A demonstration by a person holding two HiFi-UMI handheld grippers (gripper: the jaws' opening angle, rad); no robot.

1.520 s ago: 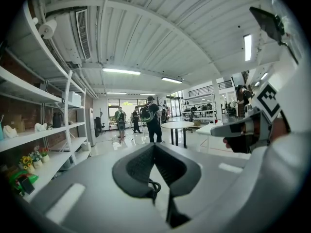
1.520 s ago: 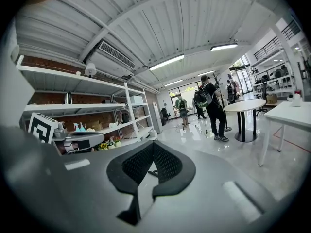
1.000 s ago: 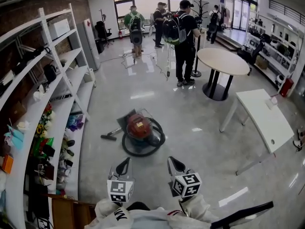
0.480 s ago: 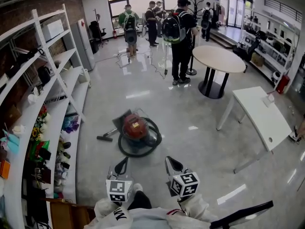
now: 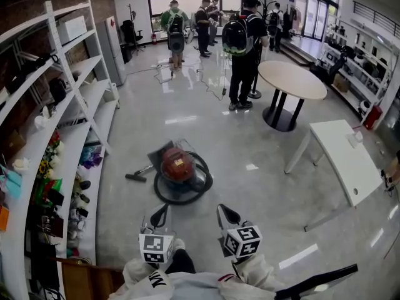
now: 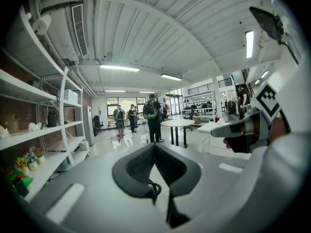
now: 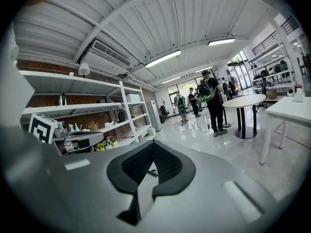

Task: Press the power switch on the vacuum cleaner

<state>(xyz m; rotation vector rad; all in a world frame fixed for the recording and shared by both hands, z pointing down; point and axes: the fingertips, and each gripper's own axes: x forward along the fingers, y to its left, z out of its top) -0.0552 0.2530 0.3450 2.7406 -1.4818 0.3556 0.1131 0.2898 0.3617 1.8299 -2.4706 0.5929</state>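
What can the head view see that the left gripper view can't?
Only the head view shows the round red vacuum cleaner with its black hose, lying on the grey floor. Only the left gripper view shows the white ribbed ceiling and its strip lights. Both show the round beige table, the white shelves and the standing person with a backpack.

We can't pick out the switch on the vacuum cleaner (image 5: 177,165), too small; left of it, the shelves (image 5: 70,144) run off the edge.
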